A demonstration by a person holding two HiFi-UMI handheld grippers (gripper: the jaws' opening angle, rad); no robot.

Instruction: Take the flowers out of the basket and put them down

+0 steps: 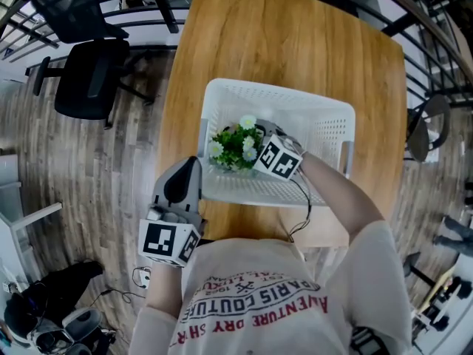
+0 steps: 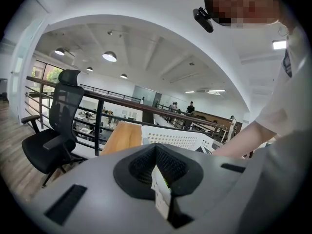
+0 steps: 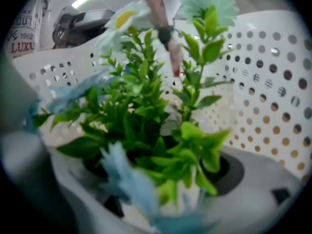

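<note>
Right gripper: jaws closed on the lower stems of the artificial flower bunch, whose green leaves and pale blue and white blooms rise straight out from between the dark pads and fill the right gripper view. In the head view this gripper, with its marker cube, reaches into the white perforated basket. The bunch sits inside the basket's left half, just beside the near wall. Left gripper: jaws together, holding nothing from the scene. It hangs outside the basket's near-left corner, well apart from the flowers, over the edge of the wooden table on which the basket stands. A black office chair stands on the floor to the table's left.
</note>
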